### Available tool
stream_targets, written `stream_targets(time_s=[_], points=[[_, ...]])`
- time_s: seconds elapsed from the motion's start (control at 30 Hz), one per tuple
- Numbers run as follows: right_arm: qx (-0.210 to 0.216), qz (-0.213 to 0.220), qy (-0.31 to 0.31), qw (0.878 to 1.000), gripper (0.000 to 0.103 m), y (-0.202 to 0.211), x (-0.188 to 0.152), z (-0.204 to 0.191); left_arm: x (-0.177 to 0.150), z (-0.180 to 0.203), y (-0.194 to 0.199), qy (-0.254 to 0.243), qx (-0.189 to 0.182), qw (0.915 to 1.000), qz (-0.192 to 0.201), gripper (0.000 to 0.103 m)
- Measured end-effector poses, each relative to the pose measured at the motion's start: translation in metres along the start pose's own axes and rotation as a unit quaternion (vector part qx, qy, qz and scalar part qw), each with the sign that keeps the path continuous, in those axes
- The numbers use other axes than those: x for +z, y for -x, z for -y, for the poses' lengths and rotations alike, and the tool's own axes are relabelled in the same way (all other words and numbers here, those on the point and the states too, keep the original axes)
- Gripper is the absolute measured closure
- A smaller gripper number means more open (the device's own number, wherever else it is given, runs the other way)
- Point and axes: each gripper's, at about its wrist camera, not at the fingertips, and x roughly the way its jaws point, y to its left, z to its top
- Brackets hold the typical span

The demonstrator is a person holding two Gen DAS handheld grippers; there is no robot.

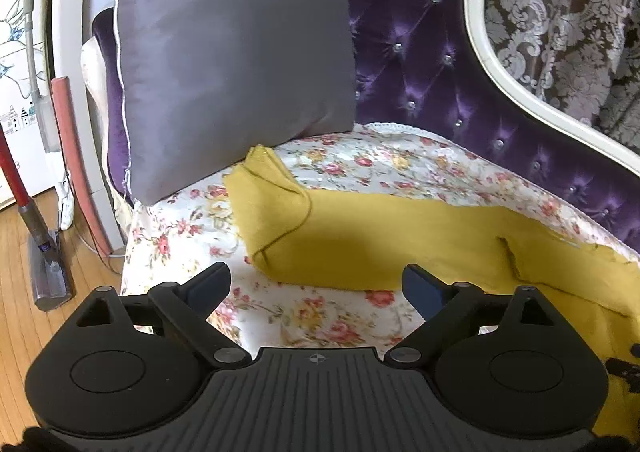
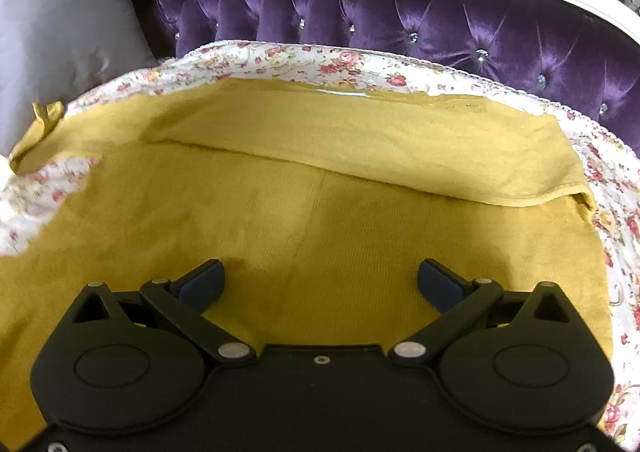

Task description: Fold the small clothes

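Note:
A mustard-yellow knit garment (image 2: 320, 220) lies spread on a floral seat cover (image 2: 320, 60). Its far part is folded over toward the middle, with the fold edge running left to right. In the left wrist view the garment's (image 1: 360, 236) left sleeve end lies bunched near a grey cushion (image 1: 232, 52). My left gripper (image 1: 316, 288) is open and empty above the floral cover (image 1: 304, 316), just in front of the garment's near left edge. My right gripper (image 2: 320, 284) is open and empty, hovering over the middle of the garment.
The purple tufted sofa back (image 2: 400, 12) with its white frame (image 1: 492, 64) rises behind the seat. The grey cushion leans at the left end. Beyond the seat's left edge are wooden floor (image 1: 24, 308), a mop (image 1: 40, 236) and a red tube (image 1: 76, 164).

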Motion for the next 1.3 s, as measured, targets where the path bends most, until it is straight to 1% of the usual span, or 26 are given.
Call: stream_targets(time_s=[0.13,0.2,0.27,0.33,0.43,0.5,0.57,0.7,0.83,0.87,0.9,1.03,1.07,1.13,1.17,1.2,1.27,1.3], points=[[0.018,0.031,-0.027,0.999,0.001,0.008,0.011,-0.01,0.001,-0.009,-0.001,-0.001,-0.009,0.9998,0.016,0.01],[0.025,0.034,-0.032,0.999,0.001,0.006,0.018,-0.019,0.002,-0.011,-0.003,-0.007,-0.007,0.9998,0.02,0.01],[0.034,0.03,-0.033,0.998,0.001,0.0,0.02,-0.026,0.004,-0.013,-0.008,-0.012,-0.006,0.9997,0.02,0.01],[0.033,0.026,-0.025,0.999,0.001,-0.008,0.018,-0.036,0.005,-0.016,-0.012,-0.016,-0.008,0.9995,0.025,0.01],[0.032,0.01,-0.017,0.999,0.0,-0.021,0.013,-0.045,0.007,-0.017,-0.023,-0.039,0.004,0.9989,0.024,0.011],[0.018,0.014,-0.004,1.0,0.0,-0.024,0.009,-0.051,0.008,-0.017,-0.031,-0.054,0.013,0.9982,0.025,0.011],[0.01,0.012,0.009,1.0,0.0,-0.026,0.009,-0.055,0.012,-0.018,-0.038,-0.057,0.015,0.9979,0.026,0.011],[0.01,0.011,0.009,1.0,0.0,-0.026,0.009,-0.055,0.027,-0.023,-0.056,-0.022,-0.004,0.9995,0.022,0.011],[0.004,0.015,0.013,1.0,0.0,-0.027,0.007,-0.058,0.043,-0.019,-0.074,-0.006,-0.008,0.9997,0.024,0.012],[0.003,0.015,0.014,1.0,0.0,-0.027,0.007,-0.059,0.047,-0.018,-0.079,0.001,-0.009,0.9997,0.022,0.013],[0.003,0.015,0.014,1.0,0.0,-0.028,0.007,-0.059,0.05,-0.018,-0.086,0.011,-0.01,0.9997,0.018,0.016],[0.005,0.017,0.012,1.0,0.0,-0.027,0.007,-0.057,0.058,-0.021,-0.108,0.054,0.005,0.9985,0.005,0.021],[0.005,0.018,0.012,1.0,0.0,-0.027,0.007,-0.058,0.06,-0.023,-0.114,0.064,0.011,0.9979,0.001,0.027],[0.003,0.02,0.014,1.0,0.0,-0.027,0.006,-0.058,0.063,-0.025,-0.125,0.076,0.029,0.9966,-0.011,0.035],[0.003,0.02,0.015,1.0,0.0,-0.027,0.006,-0.058,0.064,-0.026,-0.13,0.079,0.032,0.9962,-0.017,0.047],[0.004,0.02,0.014,1.0,0.0,-0.027,0.006,-0.057,0.066,-0.027,-0.136,0.08,0.032,0.996,-0.025,0.069],[0.007,0.021,0.013,1.0,0.0,-0.027,0.006,-0.056,0.064,-0.028,-0.142,0.083,0.051,0.9948,-0.029,0.1],[0.007,0.022,0.012,1.0,0.0,-0.026,0.006,-0.056,0.064,-0.028,-0.141,0.083,0.051,0.995,-0.022,0.1]])
